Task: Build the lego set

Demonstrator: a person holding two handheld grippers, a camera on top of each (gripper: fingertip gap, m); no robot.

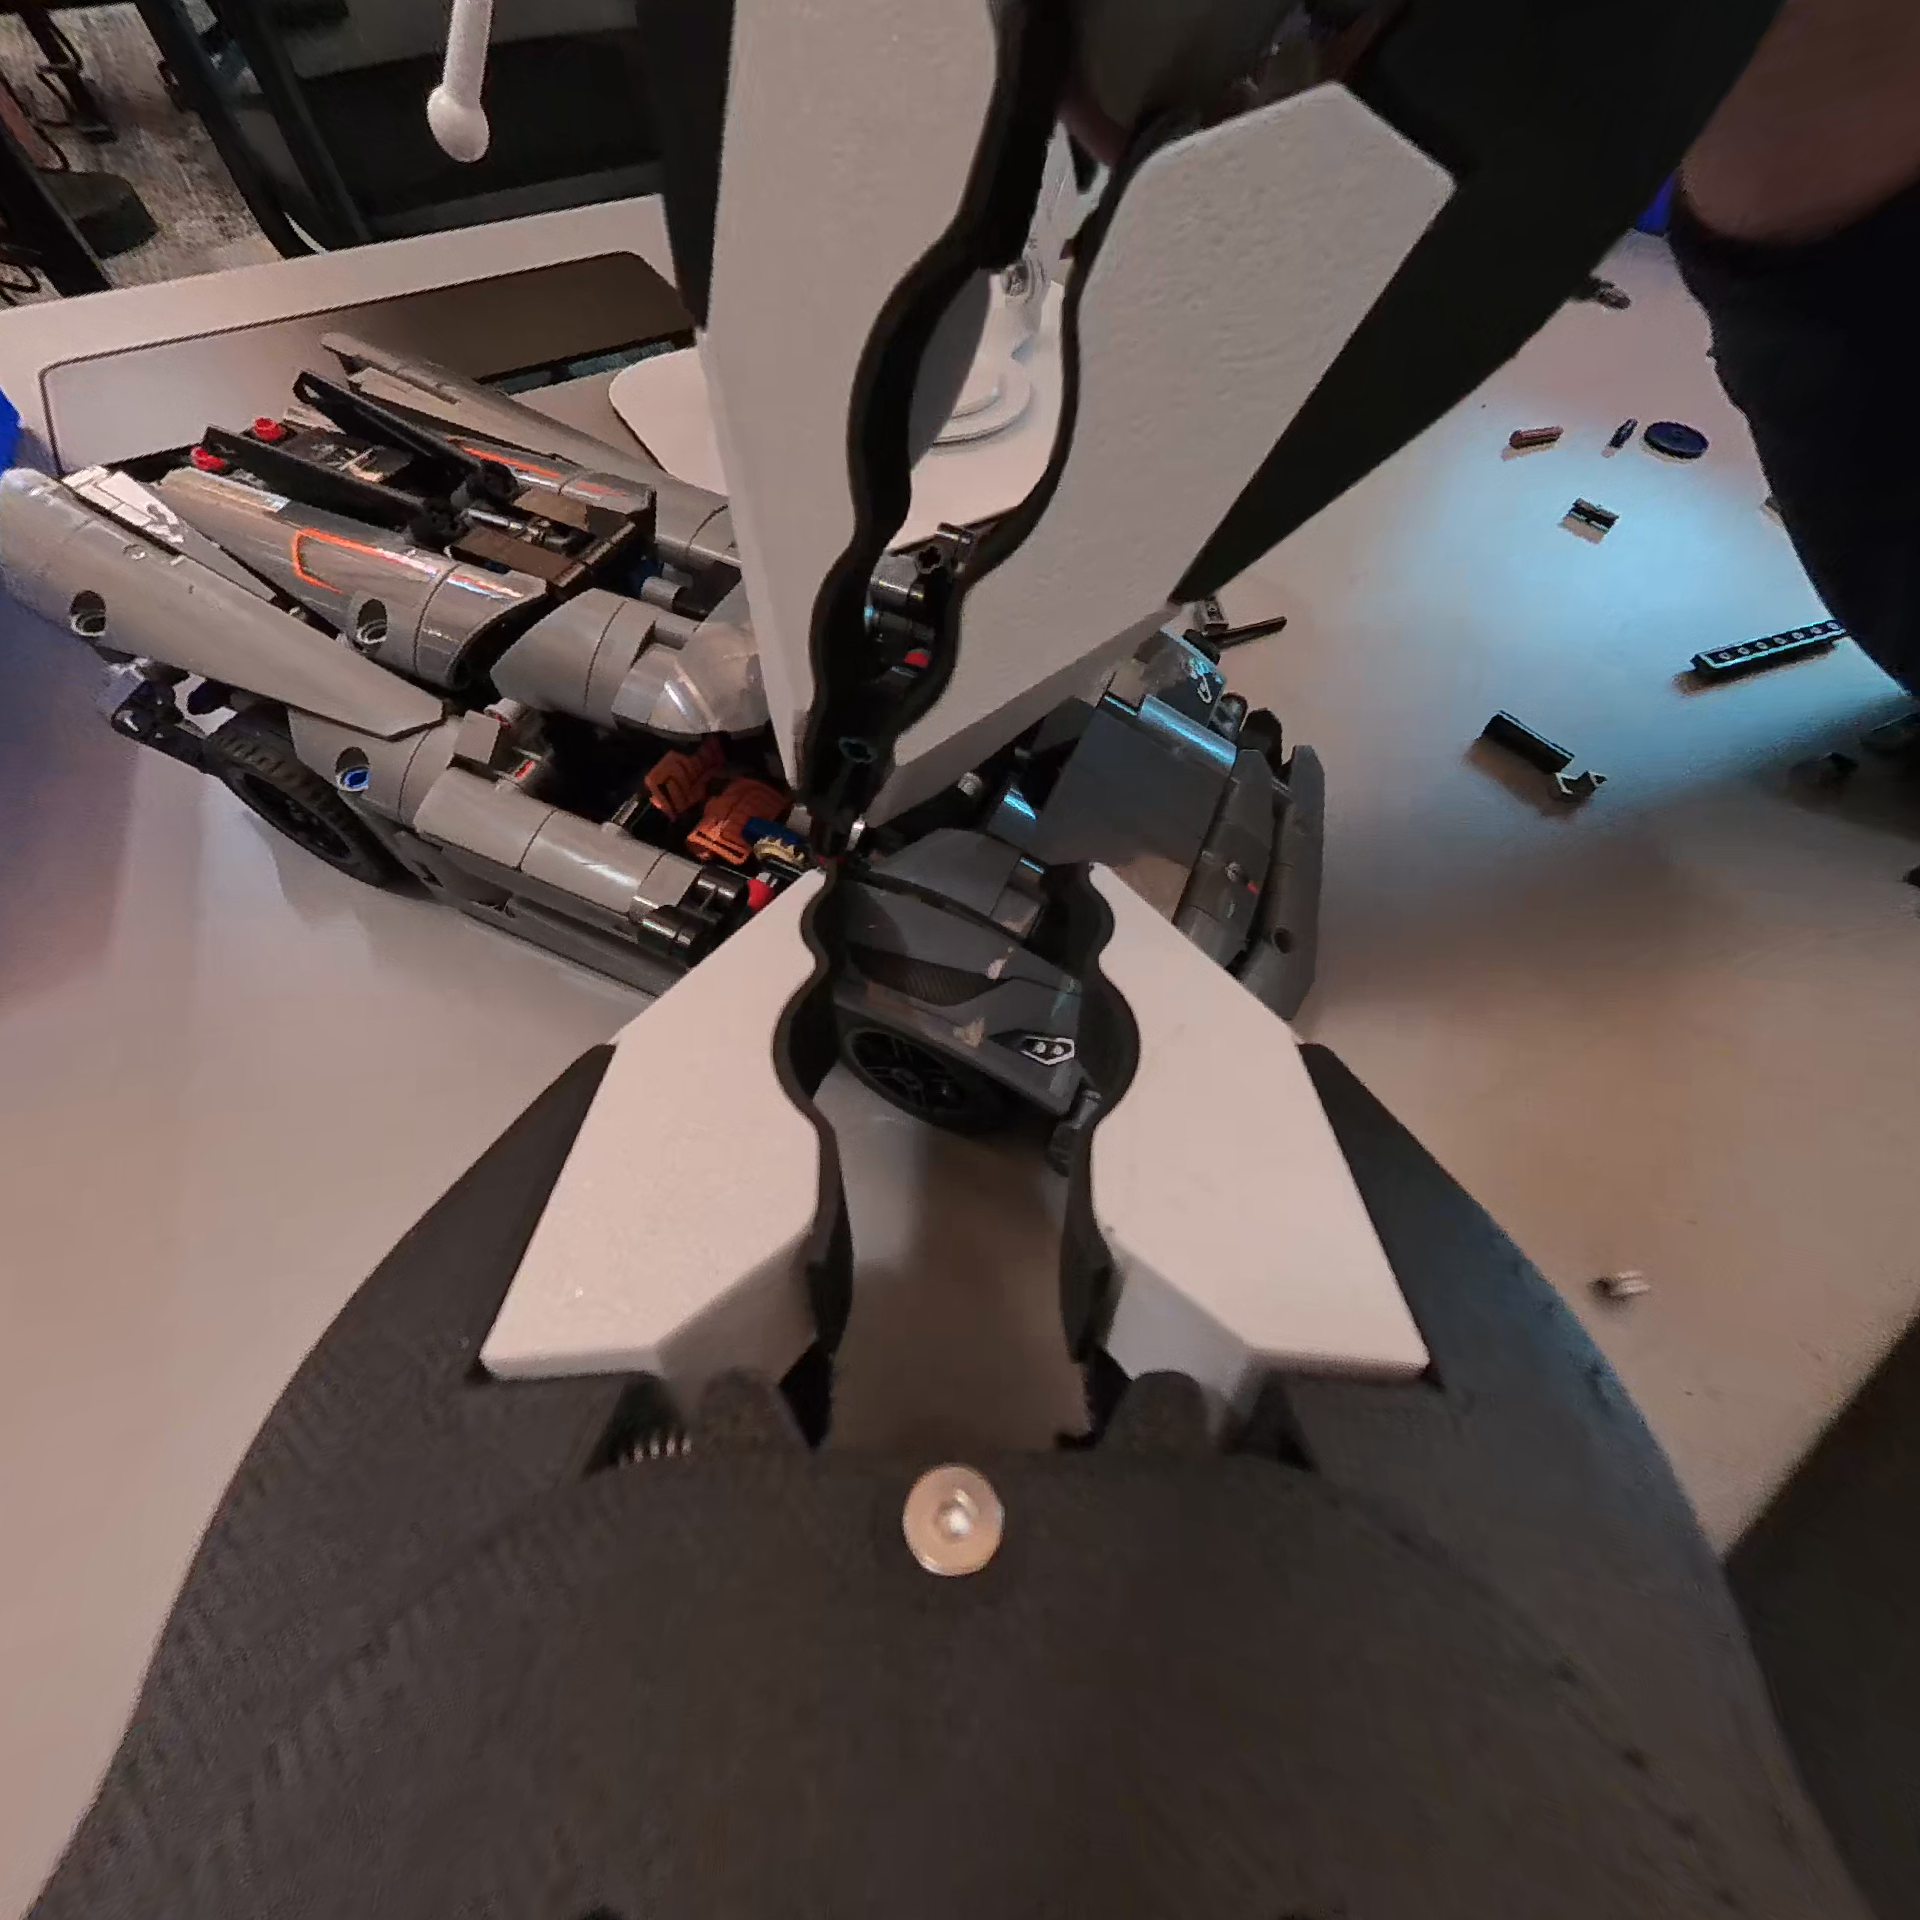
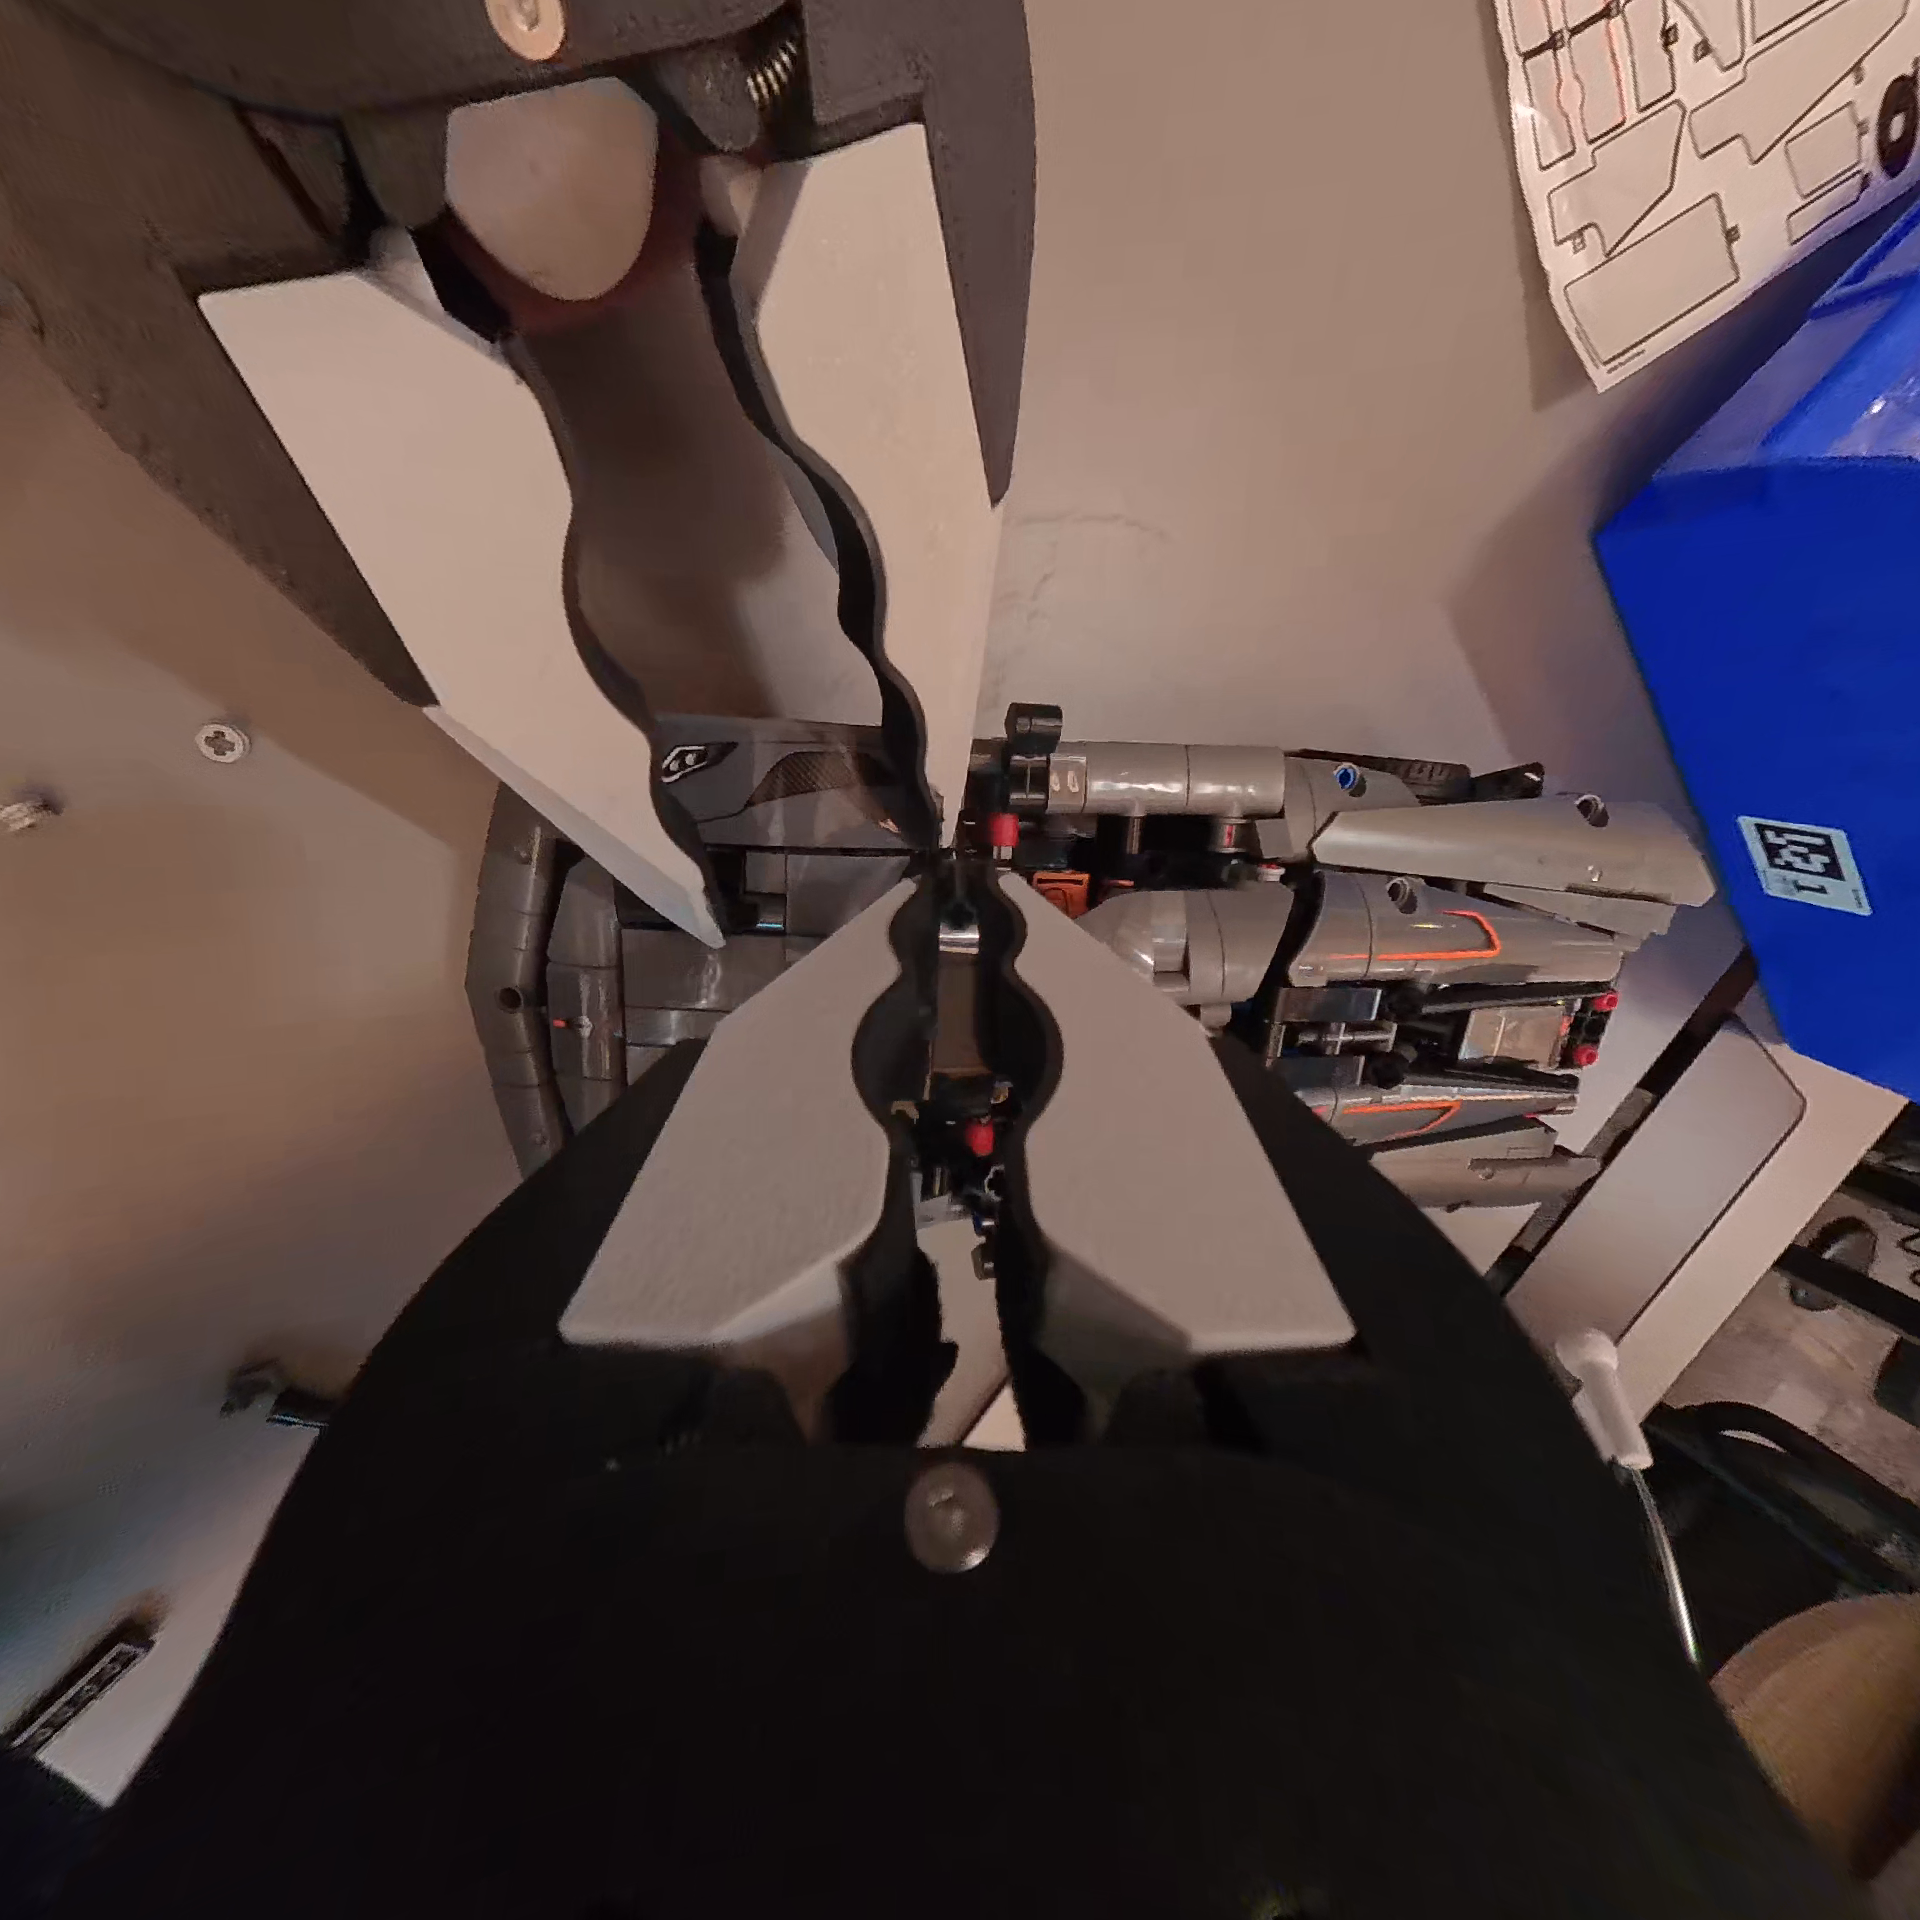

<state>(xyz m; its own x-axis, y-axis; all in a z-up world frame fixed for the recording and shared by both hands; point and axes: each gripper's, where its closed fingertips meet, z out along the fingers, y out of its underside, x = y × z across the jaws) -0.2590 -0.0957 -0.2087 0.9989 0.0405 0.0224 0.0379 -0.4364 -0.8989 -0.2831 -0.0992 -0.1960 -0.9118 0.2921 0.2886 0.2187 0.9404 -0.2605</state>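
A white desk (image 1: 1455, 987) is carrying a large grey lego car (image 1: 436, 623) with orange trim, lying across the middle with its dark nose beneath both tools. A blue box (image 2: 1787, 665) is sitting just beside the car's rear, with a printed sheet (image 2: 1704, 156) lying near it. The left hand-held gripper (image 1: 831, 883) is reaching in from below, its white fingers nearly meeting at the tips over the car's front section; whether it is gripping anything cannot be told. The right hand-held gripper (image 1: 836, 800) is coming in opposite, pinching a small black pin (image 1: 847, 774) between closed tips. Small dark loose pieces (image 1: 1766, 649) are lying scattered well apart from the car.
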